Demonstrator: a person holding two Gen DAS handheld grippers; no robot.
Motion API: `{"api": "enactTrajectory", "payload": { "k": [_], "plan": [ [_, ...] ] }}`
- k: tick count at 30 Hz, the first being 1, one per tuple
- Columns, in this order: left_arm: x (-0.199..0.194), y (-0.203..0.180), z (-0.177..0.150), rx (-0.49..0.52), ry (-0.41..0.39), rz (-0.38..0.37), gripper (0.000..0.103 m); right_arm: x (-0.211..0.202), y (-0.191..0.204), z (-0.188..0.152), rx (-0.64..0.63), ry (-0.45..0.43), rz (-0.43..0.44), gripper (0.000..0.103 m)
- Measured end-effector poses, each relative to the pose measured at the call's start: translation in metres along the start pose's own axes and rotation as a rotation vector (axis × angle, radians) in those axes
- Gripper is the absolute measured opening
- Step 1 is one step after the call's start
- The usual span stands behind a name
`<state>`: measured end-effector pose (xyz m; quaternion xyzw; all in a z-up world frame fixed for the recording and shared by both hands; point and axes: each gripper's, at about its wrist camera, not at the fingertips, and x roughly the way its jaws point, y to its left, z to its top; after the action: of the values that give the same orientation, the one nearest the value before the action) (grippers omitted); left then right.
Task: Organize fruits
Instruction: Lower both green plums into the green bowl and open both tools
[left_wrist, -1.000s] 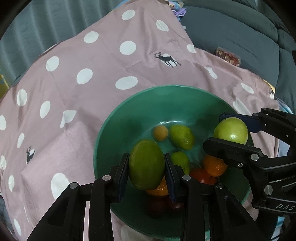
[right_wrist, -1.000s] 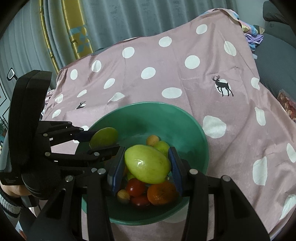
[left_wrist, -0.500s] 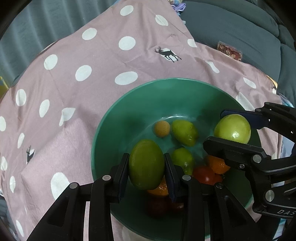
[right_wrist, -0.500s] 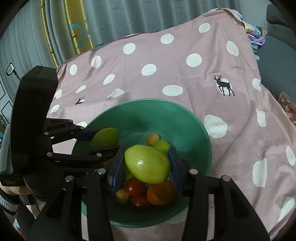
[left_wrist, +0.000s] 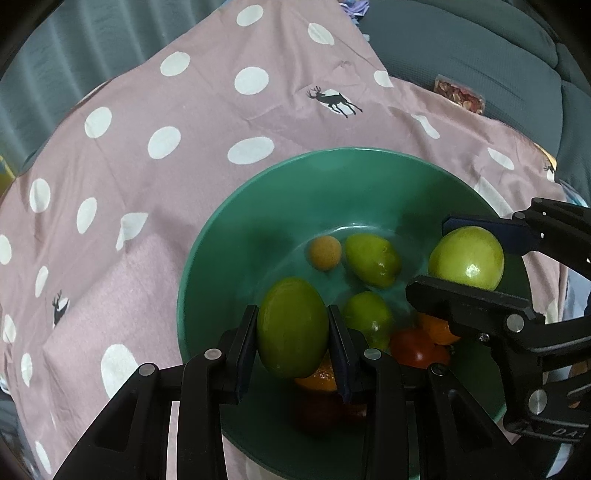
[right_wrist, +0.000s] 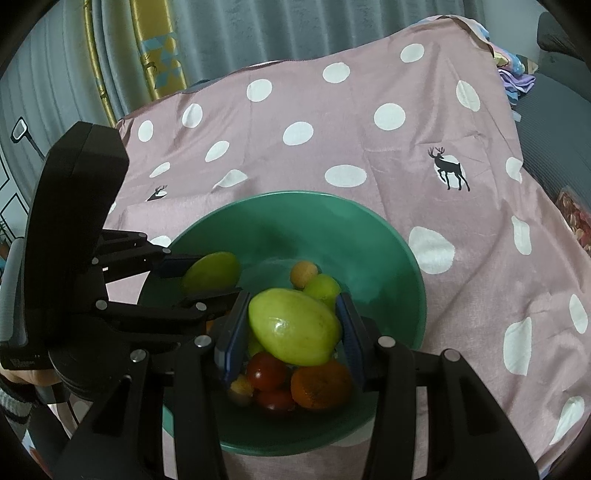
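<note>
A green bowl (left_wrist: 258, 206) (right_wrist: 388, 236) sits on a pink polka-dot cloth. My left gripper (left_wrist: 292, 328) is shut on a dark green mango (left_wrist: 291, 326) and holds it over the bowl's near left side; it also shows in the right wrist view (right_wrist: 212, 271). My right gripper (right_wrist: 291, 328) is shut on a yellow-green mango (right_wrist: 293, 326) above the bowl's fruit pile; it shows in the left wrist view (left_wrist: 467, 256). Inside the bowl lie small green fruits (left_wrist: 373, 260), a small orange fruit (left_wrist: 325, 253), red tomatoes (right_wrist: 266, 371) and an orange (right_wrist: 319, 384).
The pink cloth (left_wrist: 166, 140) covers the table around the bowl. A grey sofa (left_wrist: 480, 55) with a snack packet (left_wrist: 460, 94) lies beyond the far right edge. Curtains (right_wrist: 184, 37) hang behind the table.
Both grippers, each still holding its mango, have moved slightly forward and lower over the bowl. The fruits in the bowl have not moved.
</note>
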<state>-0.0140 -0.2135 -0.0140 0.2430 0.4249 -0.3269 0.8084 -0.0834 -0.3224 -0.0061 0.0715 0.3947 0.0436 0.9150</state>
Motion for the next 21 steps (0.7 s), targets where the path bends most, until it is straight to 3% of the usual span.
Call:
{"api": "enactTrajectory", "payload": {
  "k": [21],
  "plan": [
    [0.004,-0.0022,-0.0003,0.023,0.014,0.014,0.036,0.0038,0.0011,0.0004,-0.021,0.017,-0.013,0.047]
  ]
}}
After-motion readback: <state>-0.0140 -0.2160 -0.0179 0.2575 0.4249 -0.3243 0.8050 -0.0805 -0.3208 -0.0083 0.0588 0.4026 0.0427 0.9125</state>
